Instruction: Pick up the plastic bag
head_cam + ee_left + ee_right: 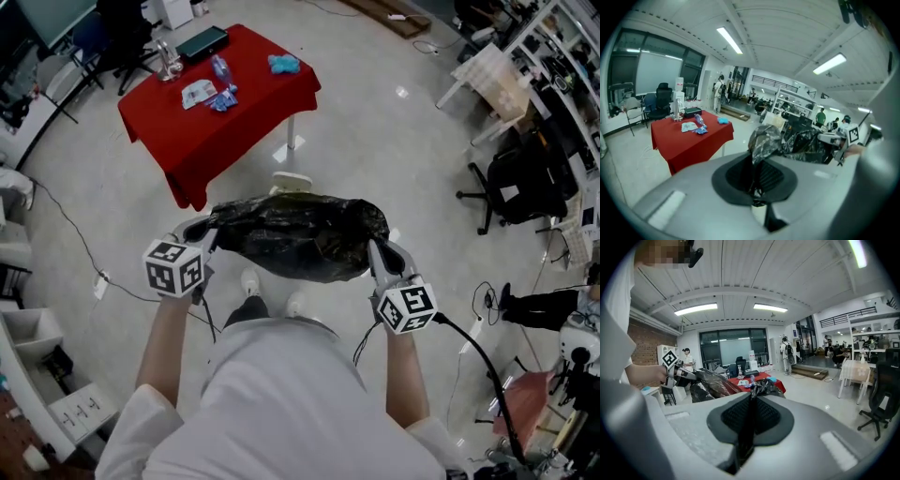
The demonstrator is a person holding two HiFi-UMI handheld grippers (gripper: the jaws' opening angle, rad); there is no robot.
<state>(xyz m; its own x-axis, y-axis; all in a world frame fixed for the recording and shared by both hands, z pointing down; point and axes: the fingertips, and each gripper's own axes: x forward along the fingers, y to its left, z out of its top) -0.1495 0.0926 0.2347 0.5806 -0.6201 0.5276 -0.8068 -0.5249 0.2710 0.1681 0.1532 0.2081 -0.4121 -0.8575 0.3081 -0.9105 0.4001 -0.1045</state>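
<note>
A black plastic bag (298, 234) hangs in the air in front of the person, stretched between both grippers above the floor. My left gripper (212, 229) is shut on the bag's left edge, and a bunched fold of the bag (765, 140) sticks up out of its jaws. My right gripper (373, 246) is shut on the bag's right edge, where a twisted bit of the bag (759, 386) shows at the jaw tips. Each gripper view shows the other gripper holding the far side of the bag (712, 383).
A table with a red cloth (214, 108) stands ahead on the floor, with a bottle, a blue cloth and a dark case on it. A black office chair (520, 183) and desks are at the right. Cables (66, 230) run across the floor at the left.
</note>
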